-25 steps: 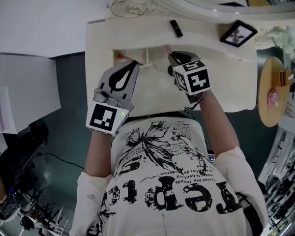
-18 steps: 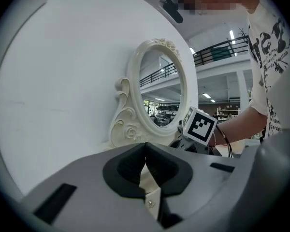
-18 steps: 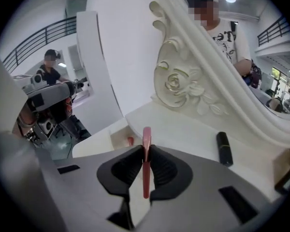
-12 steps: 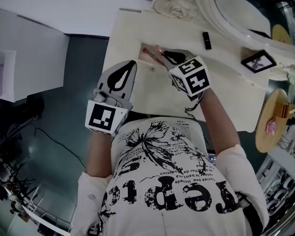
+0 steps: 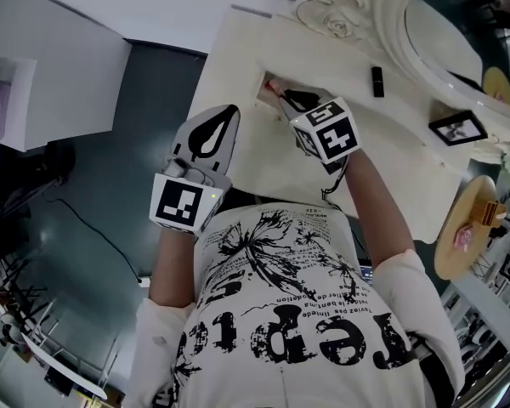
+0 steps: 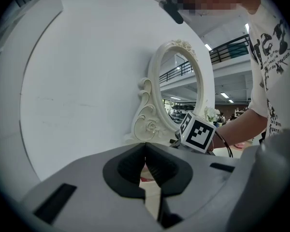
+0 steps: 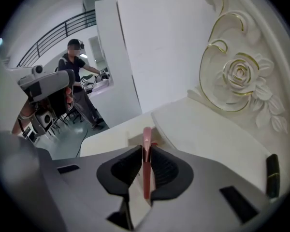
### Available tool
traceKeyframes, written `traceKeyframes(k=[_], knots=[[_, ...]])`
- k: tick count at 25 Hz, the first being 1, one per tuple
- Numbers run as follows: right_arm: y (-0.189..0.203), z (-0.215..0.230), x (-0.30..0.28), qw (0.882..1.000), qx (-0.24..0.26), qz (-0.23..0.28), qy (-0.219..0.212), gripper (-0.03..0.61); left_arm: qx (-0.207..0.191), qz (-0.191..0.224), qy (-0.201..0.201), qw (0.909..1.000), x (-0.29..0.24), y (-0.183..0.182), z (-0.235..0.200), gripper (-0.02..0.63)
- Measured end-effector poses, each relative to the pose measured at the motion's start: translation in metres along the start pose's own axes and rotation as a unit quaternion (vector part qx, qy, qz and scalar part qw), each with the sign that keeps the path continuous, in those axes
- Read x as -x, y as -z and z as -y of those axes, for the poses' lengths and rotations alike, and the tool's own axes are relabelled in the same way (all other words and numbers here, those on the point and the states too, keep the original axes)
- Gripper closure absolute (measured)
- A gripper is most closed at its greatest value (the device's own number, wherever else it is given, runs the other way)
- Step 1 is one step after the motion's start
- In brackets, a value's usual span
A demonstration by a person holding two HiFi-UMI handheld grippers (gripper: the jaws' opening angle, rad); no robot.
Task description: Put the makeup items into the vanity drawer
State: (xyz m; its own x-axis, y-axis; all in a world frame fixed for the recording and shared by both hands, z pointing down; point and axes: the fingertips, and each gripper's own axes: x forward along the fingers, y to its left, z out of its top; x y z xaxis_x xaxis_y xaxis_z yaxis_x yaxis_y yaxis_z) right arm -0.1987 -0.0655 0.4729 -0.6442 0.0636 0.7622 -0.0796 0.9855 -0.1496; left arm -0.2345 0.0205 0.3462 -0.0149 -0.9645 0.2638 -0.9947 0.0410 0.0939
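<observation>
Currently right gripper [image 7: 145, 153] is clamped on a slim pink makeup stick [image 7: 146, 137], tip at the open vanity drawer [image 5: 263, 83]. Left gripper [image 6: 145, 151] has its jaws together and empty, near the drawer's left.

My right tongs [image 5: 282, 99], clamped on the pink stick [image 7: 146, 144], sit right at the drawer [image 7: 131, 140], so it's tight there. The mirror frame [image 5: 397, 36] and its carved rose [image 7: 240, 74] wall off the back. The bare top [image 5: 323, 66] runs clear to the black tube [image 5: 377, 81]. My left tongs [image 5: 231, 109] hang off the front edge, with open floor [image 5: 127, 160] to their left.
</observation>
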Motion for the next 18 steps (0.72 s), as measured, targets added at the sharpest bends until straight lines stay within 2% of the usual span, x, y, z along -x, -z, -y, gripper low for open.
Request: traceKeyframes(k=[1, 2, 3, 4, 8, 13, 18], knots=[[-0.001, 0.000, -0.001, 1.000, -0.008, 0.007, -0.006, 0.491, 0.000, -0.001, 0.000, 1.0000, -0.001, 0.001, 0.000, 0.600], [-0.001, -0.002, -0.001, 1.000, -0.016, 0.016, -0.018, 0.371, 0.000, -0.001, 0.001, 1.0000, -0.004, 0.002, 0.001, 0.600], [0.000, -0.004, 0.000, 0.999, -0.021, 0.022, -0.030, 0.218, 0.001, 0.000, 0.002, 1.0000, -0.007, 0.002, 0.002, 0.600], [0.002, -0.004, 0.001, 0.999, -0.023, 0.025, -0.035, 0.196, 0.001, 0.001, 0.004, 1.0000, -0.011, 0.003, 0.004, 0.600], [0.006, 0.008, 0.011, 0.999, -0.023, 0.034, 0.002, 0.198, 0.003, 0.007, 0.019, 0.9998, -0.019, 0.000, 0.009, 0.600], [0.006, 0.010, 0.032, 0.997, -0.059, 0.047, 0.029, 0.204, -0.004, 0.010, 0.057, 0.9983, -0.022, -0.012, 0.014, 0.600], [0.033, 0.025, 0.061, 0.992, -0.097, 0.049, 0.070, 0.216, -0.007, 0.010, 0.104, 0.9945, -0.037, -0.018, 0.037, 0.600]])
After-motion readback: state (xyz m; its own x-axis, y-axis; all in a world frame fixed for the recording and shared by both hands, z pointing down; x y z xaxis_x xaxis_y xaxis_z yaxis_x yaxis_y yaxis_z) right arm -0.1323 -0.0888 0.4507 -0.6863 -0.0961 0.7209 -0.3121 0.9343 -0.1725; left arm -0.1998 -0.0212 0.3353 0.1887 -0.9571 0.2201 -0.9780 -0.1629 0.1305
